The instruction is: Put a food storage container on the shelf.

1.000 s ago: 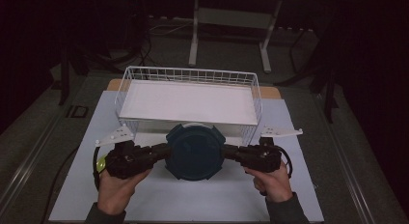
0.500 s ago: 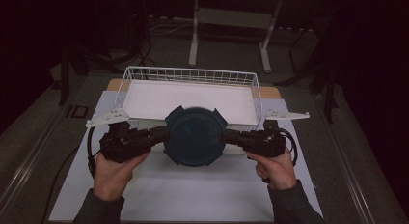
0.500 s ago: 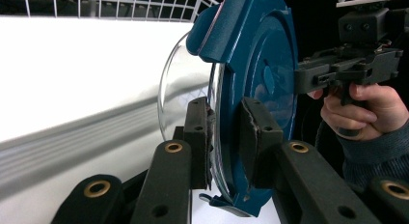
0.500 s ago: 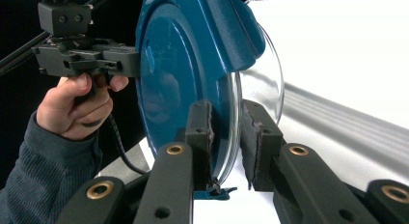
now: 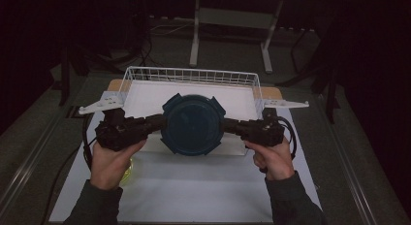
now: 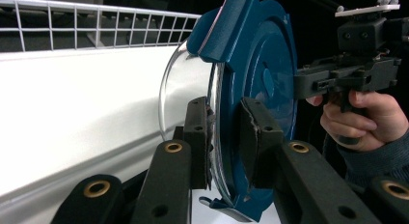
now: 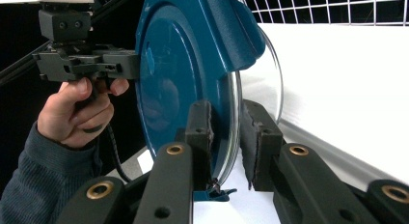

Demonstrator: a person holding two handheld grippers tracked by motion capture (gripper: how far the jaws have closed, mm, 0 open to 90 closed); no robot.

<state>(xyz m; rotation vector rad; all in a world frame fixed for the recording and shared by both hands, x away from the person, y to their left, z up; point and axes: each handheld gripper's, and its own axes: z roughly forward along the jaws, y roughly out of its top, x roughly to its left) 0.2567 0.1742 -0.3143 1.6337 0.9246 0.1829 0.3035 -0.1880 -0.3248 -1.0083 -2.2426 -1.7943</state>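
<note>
Overhead: white table cover [image 5: 194, 196] at the bottom, white wire basket [image 5: 194, 77] at its far edge with a white liner inside. Hovering at the basket's near rim, a round container with a blue lid [image 5: 193, 124], carried between both grippers. Lid face up toward the high camera, clear glass body beneath (seen edge-on in the gripper views, glass [image 6: 169, 93] on the side away from the lid). No real long axis, being round; four lid tabs pointing out at the diagonals. Flat axis level, lid plane roughly parallel to the table.

Left gripper [image 5: 157, 122] clamped on the container's left edge, one pad on the lid [image 6: 255, 137], the other under the glass rim. Right gripper [image 5: 228, 125] clamped likewise on the right edge, pads [image 7: 200, 132] either side of lid and glass. Jaws at a middling gap, set by the rim's thickness. Left hand [image 5: 111, 159] and right hand [image 5: 274, 157] around the handles, dark sleeves at the bottom edge.

Against a second ago: container higher and farther from the person, then low over the cover before the basket, now overlapping the basket's near rim. Both hands raised with it. Grip unchanged.
</note>
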